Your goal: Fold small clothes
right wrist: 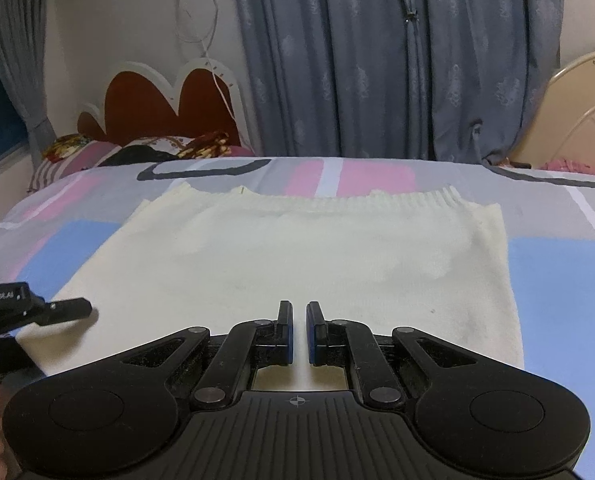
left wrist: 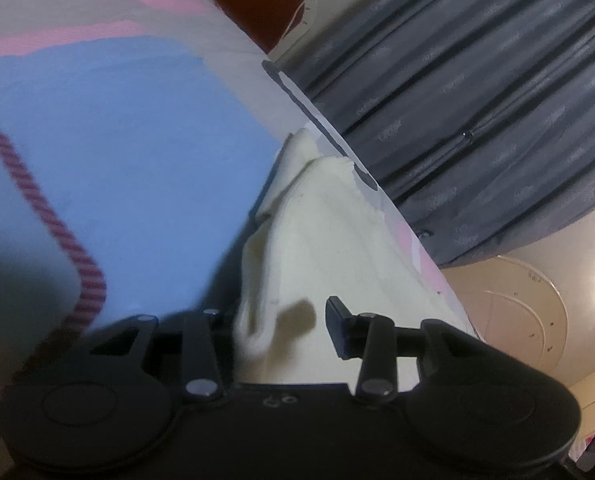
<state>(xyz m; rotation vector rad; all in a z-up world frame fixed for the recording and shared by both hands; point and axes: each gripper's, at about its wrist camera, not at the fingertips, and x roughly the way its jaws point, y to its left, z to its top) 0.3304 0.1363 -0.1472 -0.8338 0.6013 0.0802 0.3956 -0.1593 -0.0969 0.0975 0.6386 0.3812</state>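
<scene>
A cream knitted garment [right wrist: 297, 256] lies spread flat on the patterned bedspread [right wrist: 569, 272], its ribbed hem at the far side. My right gripper [right wrist: 299, 332] hovers over its near edge, its jaws nearly together with a narrow gap and nothing between them. My left gripper [right wrist: 69, 308] shows at the left edge of the right wrist view, at the garment's near left corner. In the left wrist view the gripper [left wrist: 281, 332] is tilted, with its jaws wide apart around a raised fold of the cream garment [left wrist: 329, 240].
A red headboard with a white scalloped edge [right wrist: 157, 100] and pillows [right wrist: 137, 148] stand at the far left. Grey-blue curtains [right wrist: 377, 60] hang behind the bed. A beige round panel [right wrist: 577, 112] stands at the far right. A cable [right wrist: 209, 32] hangs on the wall.
</scene>
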